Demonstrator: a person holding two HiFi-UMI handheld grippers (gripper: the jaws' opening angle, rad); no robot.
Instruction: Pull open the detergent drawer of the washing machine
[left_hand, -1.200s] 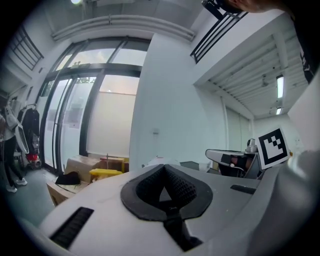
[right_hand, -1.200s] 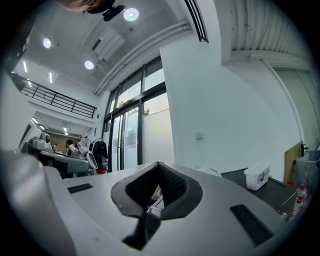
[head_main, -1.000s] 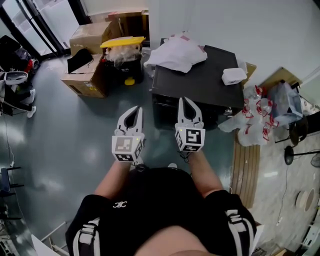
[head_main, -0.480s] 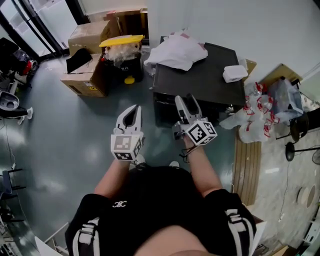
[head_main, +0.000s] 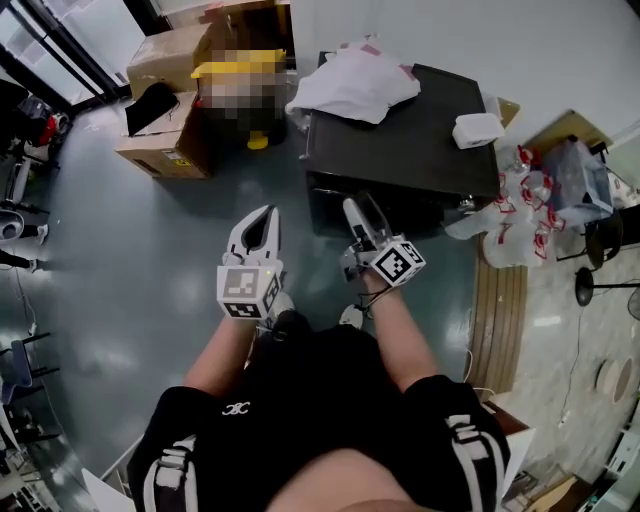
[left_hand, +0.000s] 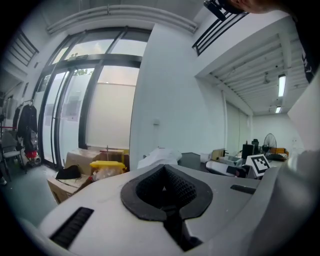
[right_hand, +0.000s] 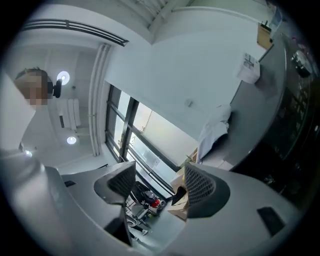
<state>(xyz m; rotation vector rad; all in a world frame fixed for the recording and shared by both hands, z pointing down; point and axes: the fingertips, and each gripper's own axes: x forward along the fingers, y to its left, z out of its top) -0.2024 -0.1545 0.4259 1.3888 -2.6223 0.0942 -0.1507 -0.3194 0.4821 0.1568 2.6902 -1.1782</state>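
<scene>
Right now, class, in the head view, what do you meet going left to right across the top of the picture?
Cardboard boxes → yellow lid → white bundle → small white item → plastic bags.

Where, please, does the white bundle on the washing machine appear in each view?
Head view: white bundle, upper centre, on the washing machine's far left corner.
Left gripper view: bundle at centre, low.
Right gripper view: bundle right of centre, picture tilted.
Shared landmark: the washing machine's dark top.
</scene>
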